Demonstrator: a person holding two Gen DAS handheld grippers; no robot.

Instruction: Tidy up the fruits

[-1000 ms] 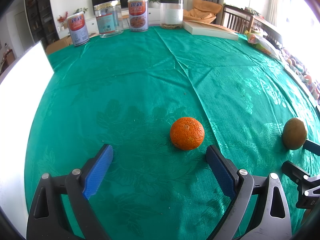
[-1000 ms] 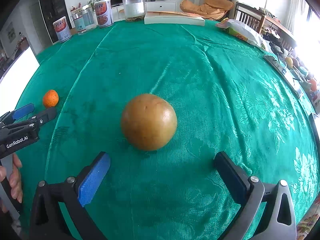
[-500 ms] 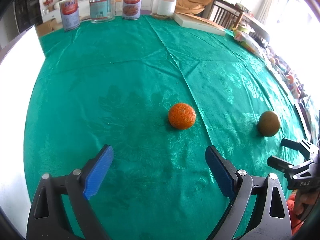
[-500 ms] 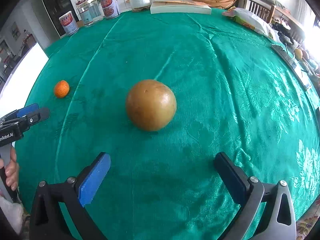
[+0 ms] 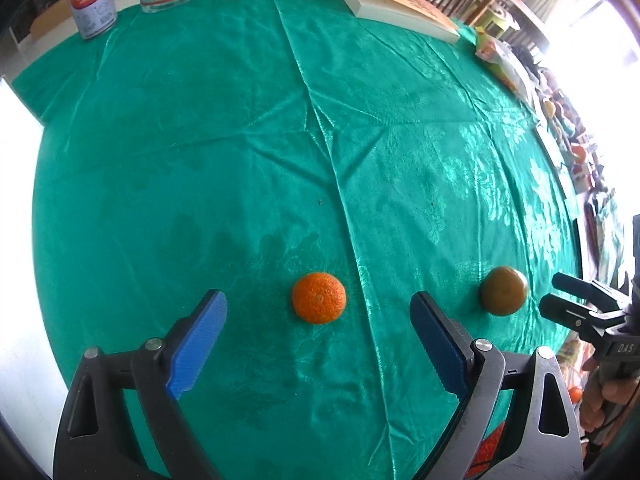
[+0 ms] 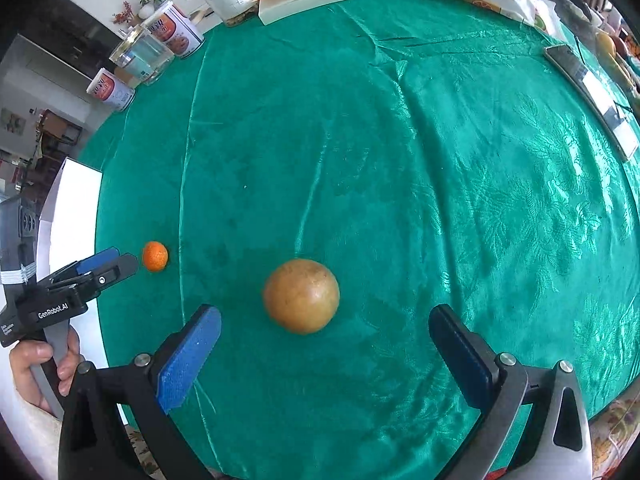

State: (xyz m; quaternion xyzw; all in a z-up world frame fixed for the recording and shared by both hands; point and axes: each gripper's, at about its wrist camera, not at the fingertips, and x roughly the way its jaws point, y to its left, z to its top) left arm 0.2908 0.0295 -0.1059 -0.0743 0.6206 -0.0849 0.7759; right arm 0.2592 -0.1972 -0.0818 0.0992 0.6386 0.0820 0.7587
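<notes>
Cloth on counter: emerald green, shiny, tone-on-tone floral damask. Mandarin: bright orange, dimpled. Round fruit: brownish-yellow, speckled. Both tools: black frames, blue ribbed pads.

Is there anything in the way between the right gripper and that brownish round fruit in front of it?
Nothing visible. The right gripper is open, with only bare green tablecloth between its fingers and the brownish fruit.

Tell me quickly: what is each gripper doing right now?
Left gripper: open, empty, orange ahead.
Right gripper: open, empty, brown fruit ahead.
</notes>
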